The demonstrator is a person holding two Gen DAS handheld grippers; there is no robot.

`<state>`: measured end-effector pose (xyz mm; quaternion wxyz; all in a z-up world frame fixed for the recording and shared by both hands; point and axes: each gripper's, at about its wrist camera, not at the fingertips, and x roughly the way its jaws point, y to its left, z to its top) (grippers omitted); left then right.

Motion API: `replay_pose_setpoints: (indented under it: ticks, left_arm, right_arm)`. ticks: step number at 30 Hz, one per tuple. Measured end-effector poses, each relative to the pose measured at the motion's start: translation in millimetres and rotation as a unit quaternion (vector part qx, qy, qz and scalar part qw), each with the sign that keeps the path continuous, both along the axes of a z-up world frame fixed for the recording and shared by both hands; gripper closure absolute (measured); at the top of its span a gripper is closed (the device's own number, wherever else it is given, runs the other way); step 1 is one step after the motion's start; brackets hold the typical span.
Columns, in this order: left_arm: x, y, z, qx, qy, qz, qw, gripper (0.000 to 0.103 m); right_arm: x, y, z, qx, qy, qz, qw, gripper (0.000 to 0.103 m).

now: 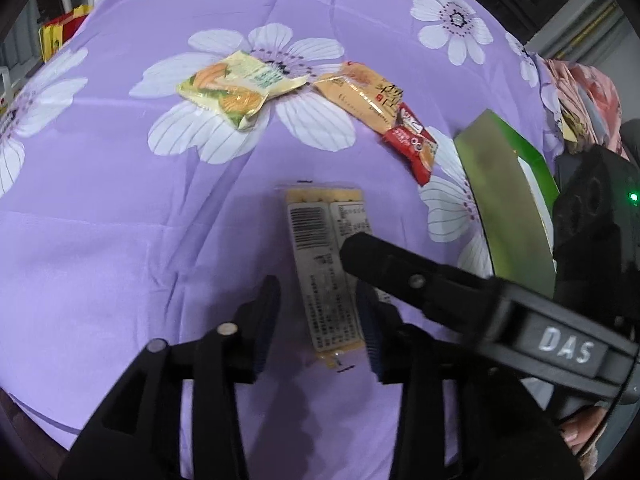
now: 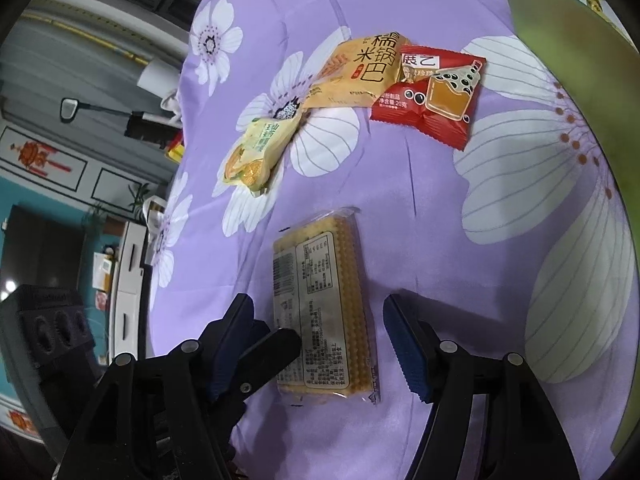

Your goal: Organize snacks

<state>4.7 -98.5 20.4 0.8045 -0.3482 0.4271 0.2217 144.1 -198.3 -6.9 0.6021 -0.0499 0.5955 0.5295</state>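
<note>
A clear-wrapped cracker pack lies label-up on the purple flowered cloth. My left gripper straddles its near end, open, with a gap showing on the left side. My right gripper also straddles the pack, open, with cloth showing on both sides. One right finger crosses over the pack in the left wrist view. A left finger sits at the pack's left edge in the right wrist view. Further back lie a yellow-green cookie pack, an orange rice-crust pack and a red pack.
A green box stands at the cloth's right side, close to the red pack. Yellow and red packets sit past the cloth's far left edge. Room furniture shows beyond the cloth's left edge in the right wrist view.
</note>
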Motion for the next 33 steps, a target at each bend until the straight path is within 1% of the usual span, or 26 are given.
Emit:
replay_pose_setpoints:
  ticks: [1,3,5,9,12,15,16,18,20,25,27,31,33]
  left_arm:
    - [-0.6,0.8,-2.8,-0.01,-0.002,0.0,1.0,0.058]
    - [-1.0,0.7,-6.7,-0.023,-0.012,0.0,0.9997,0.057]
    - [-0.3,-2.3,-5.7,-0.01,-0.018,-0.004,0.9998,0.057]
    - [4.3,-10.2,-4.1,0.01,-0.024,-0.012,0.9996,0.063]
    - [6.0,-16.7,-1.9,0.039,-0.023,-0.013,0.9989,0.063]
    - [5.1,-21.9,4.4,0.067,-0.027,-0.013,0.9973,0.07]
    - [4.7,-24.3,8.8,0.081,-0.029,-0.013,0.9962,0.07]
    - [3.5,-28.0,18.1,0.106,-0.038,-0.014,0.9935,0.071]
    - [3.6,-30.4,25.4,0.12,-0.046,-0.015,0.9916,0.071]
    - [-1.2,-41.1,49.1,0.154,-0.087,-0.02,0.9839,0.071]
    - [-3.8,-45.8,60.0,0.172,-0.104,-0.021,0.9794,0.071]
    - [-11.4,-50.5,75.0,0.185,-0.127,-0.018,0.9743,0.071]
    - [-15.8,-53.9,82.7,0.192,-0.131,-0.014,0.9725,0.071]
  right_arm:
    - [0.4,0.8,-1.1,0.0,0.002,0.001,1.0,0.033]
    - [-0.3,2.8,-2.6,0.001,0.01,0.004,1.0,0.033]
    - [0.5,4.4,-5.8,0.003,0.02,0.005,1.0,0.033]
    - [-1.0,6.4,-6.7,0.009,0.024,0.012,1.0,0.034]
    - [-3.4,6.4,-4.7,0.005,0.007,0.014,1.0,0.039]
    - [-6.6,6.8,0.4,0.008,-0.007,0.014,1.0,0.04]
    - [-8.2,6.9,3.1,0.011,-0.012,0.014,1.0,0.04]
    - [-8.7,4.9,10.0,0.023,-0.014,0.013,1.0,0.04]
    - [-9.2,0.6,20.1,0.04,-0.018,0.011,0.999,0.04]
    - [-11.7,-11.7,50.7,0.079,-0.048,0.001,0.996,0.04]
    - [-13.3,-16.4,63.4,0.095,-0.058,-0.002,0.994,0.04]
    - [-20.4,-21.5,85.0,0.114,-0.08,0.001,0.99,0.04]
    - [-23.6,-24.3,91.9,0.121,-0.086,0.005,0.989,0.04]
